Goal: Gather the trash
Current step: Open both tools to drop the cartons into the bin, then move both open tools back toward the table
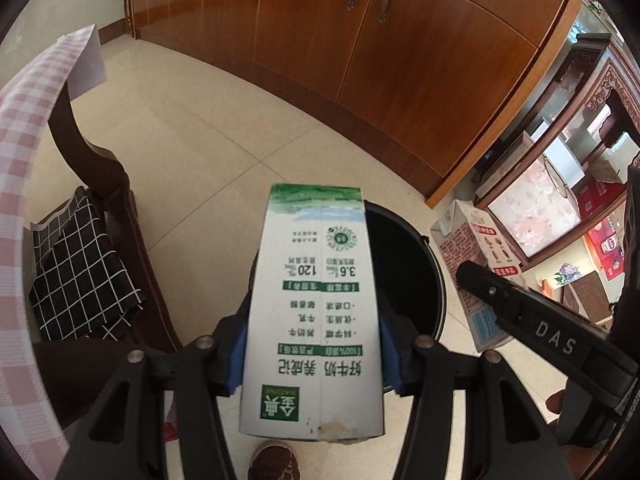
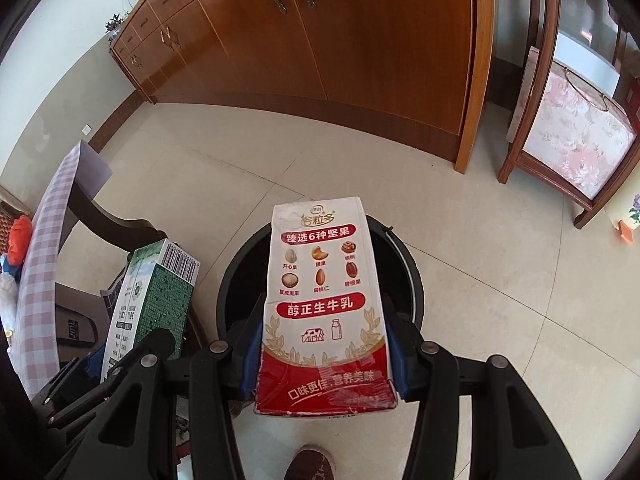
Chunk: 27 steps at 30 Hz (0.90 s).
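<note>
My left gripper (image 1: 312, 356) is shut on a white and green milk carton (image 1: 316, 300) and holds it above the left part of a round black trash bin (image 1: 416, 276). My right gripper (image 2: 324, 356) is shut on a white and red nut-milk carton (image 2: 326, 300) and holds it over the same bin (image 2: 404, 276). The green carton also shows at the left of the right wrist view (image 2: 152, 300), and the red carton shows at the right of the left wrist view (image 1: 476, 256), behind the right gripper's black body (image 1: 532, 320).
A table with a pink checked cloth (image 1: 24, 168) and a dark wooden chair with a black grid cushion (image 1: 80, 264) stand to the left. A long brown cabinet (image 1: 360, 40) lines the far wall. A carved wooden shelf unit (image 2: 576, 128) stands right. A shoe (image 2: 316, 462) is below.
</note>
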Each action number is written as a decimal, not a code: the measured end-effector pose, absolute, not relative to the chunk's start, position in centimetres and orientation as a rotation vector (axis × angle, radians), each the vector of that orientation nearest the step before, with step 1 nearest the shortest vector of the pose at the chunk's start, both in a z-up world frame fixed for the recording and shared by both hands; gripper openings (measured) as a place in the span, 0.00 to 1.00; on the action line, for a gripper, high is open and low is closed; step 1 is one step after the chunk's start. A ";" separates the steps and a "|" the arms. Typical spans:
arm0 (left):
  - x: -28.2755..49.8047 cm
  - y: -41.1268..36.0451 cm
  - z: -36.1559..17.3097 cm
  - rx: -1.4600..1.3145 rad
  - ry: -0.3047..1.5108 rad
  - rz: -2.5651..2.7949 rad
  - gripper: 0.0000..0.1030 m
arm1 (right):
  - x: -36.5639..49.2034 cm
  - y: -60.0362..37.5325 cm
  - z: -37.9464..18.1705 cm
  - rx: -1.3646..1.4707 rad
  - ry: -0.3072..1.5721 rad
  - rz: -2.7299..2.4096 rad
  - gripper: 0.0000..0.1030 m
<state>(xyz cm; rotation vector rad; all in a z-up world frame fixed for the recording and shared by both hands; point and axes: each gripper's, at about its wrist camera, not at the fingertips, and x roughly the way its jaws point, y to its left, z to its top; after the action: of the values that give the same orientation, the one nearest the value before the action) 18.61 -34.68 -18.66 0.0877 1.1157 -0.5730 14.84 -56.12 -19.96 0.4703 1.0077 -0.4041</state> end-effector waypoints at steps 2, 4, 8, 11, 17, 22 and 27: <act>19.0 -35.2 -19.6 0.080 1.137 -0.570 0.53 | 15.5 -56.5 -20.8 0.470 1.025 -0.407 0.51; 19.3 -35.7 -20.4 0.086 1.162 -0.569 0.54 | 16.1 -56.7 -21.6 0.470 1.036 -0.409 0.51; 19.8 -36.3 -21.5 0.104 1.204 -0.548 0.55 | 17.1 -56.7 -22.6 0.463 1.056 -0.415 0.52; 20.2 -36.5 -21.9 0.109 1.228 -0.543 0.65 | 17.6 -56.7 -22.7 0.444 1.062 -0.456 0.63; 20.4 -36.2 -20.7 0.109 1.172 -0.542 0.69 | 16.6 -57.6 -21.5 0.473 1.010 -0.520 0.71; 19.7 -36.1 -18.3 0.127 1.106 -0.537 0.69 | 15.1 -57.0 -19.6 0.460 0.979 -0.554 0.71; 18.9 -35.3 -15.4 0.115 1.057 -0.551 0.69 | 13.2 -55.7 -16.6 0.423 0.946 -0.586 0.71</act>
<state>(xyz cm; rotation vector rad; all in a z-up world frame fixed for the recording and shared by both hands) 18.87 -35.30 -15.39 0.1147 1.0569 -0.5510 13.20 -55.70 -16.58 0.4232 0.9464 -0.5863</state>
